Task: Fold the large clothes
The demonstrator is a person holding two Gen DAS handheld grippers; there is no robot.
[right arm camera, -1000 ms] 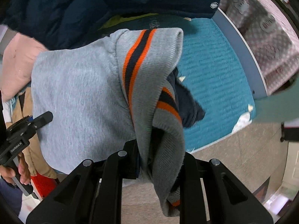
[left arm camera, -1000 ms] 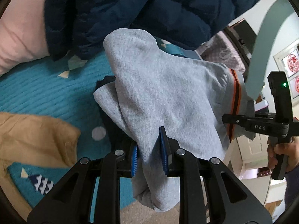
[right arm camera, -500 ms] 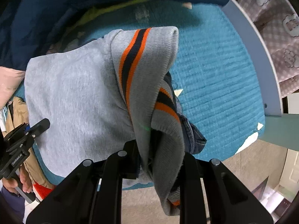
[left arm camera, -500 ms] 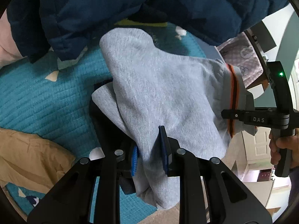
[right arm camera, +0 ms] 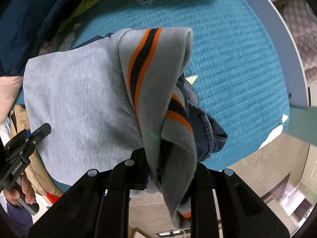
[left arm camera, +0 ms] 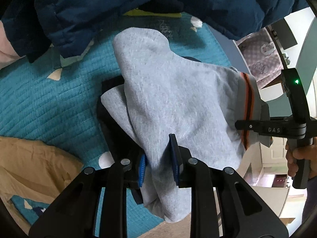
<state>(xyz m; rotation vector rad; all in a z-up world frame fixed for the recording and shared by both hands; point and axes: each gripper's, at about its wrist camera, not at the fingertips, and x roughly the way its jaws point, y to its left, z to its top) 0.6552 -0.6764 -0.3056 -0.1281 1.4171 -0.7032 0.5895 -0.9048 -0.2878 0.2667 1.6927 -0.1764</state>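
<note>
Teal quilt (left arm camera: pixel 49 99), one grey sweatshirt (left arm camera: pixel 178 99) pinched by left gripper (left arm camera: pixel 158 164) and right gripper (right arm camera: pixel 168 158), one navy jacket (left arm camera: pixel 99 10)

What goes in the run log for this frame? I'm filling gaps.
left gripper: shut on grey sweatshirt | right gripper: shut on striped hem | garment lifted over teal quilt

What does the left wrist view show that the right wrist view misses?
Left wrist only: the left tool pinching plain grey fleece, and a white dot on the quilt. Right wrist only: the striped ribbed hem draped over the right tool, and dark denim beneath. Both: the grey sweatshirt, teal quilt, navy puffer jacket, tan garment.
</note>
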